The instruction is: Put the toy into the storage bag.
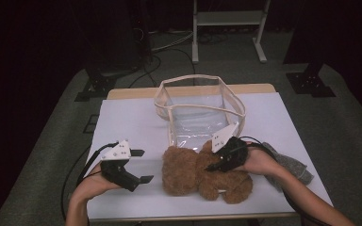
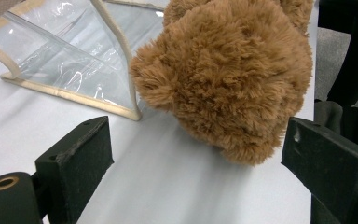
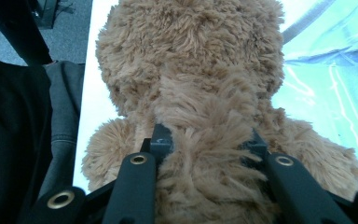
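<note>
Right gripper [image 1: 215, 165] pinches the brown teddy bear [image 1: 206, 175] round its middle, bear lying flat just before the clear bag [image 1: 199, 110], left gripper [image 1: 143, 165] gaping wide beside its head — bagging not yet done.

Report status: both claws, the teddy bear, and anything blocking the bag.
Left claw open, just short of the bear's head. Right claw shut on teddy bear, lying on the table. Clear bag open just behind; path clear.
</note>
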Available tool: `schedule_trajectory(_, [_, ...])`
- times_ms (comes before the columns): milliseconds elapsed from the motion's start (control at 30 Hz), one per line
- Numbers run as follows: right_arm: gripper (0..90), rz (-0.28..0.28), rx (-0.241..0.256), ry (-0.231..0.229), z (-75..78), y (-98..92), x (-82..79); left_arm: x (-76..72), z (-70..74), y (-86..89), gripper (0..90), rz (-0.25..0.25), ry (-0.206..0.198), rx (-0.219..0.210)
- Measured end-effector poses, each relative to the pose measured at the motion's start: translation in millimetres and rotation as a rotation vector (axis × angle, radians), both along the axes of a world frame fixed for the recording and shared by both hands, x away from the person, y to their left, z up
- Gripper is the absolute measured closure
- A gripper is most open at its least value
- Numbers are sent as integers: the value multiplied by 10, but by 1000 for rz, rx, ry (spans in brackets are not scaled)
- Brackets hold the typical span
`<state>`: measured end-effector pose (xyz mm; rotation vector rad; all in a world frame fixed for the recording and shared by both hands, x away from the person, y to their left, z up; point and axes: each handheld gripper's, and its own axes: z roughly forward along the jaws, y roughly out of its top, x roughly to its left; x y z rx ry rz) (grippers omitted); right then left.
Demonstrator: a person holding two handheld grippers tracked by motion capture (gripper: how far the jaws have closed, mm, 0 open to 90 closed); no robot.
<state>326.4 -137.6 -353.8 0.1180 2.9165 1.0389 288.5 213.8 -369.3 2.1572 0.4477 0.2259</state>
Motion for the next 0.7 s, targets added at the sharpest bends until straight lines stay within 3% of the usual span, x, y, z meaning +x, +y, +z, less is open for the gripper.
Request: schedule_trajectory(700, [678, -32, 31, 20, 188, -20, 16, 16, -12, 108, 75, 32, 2, -3])
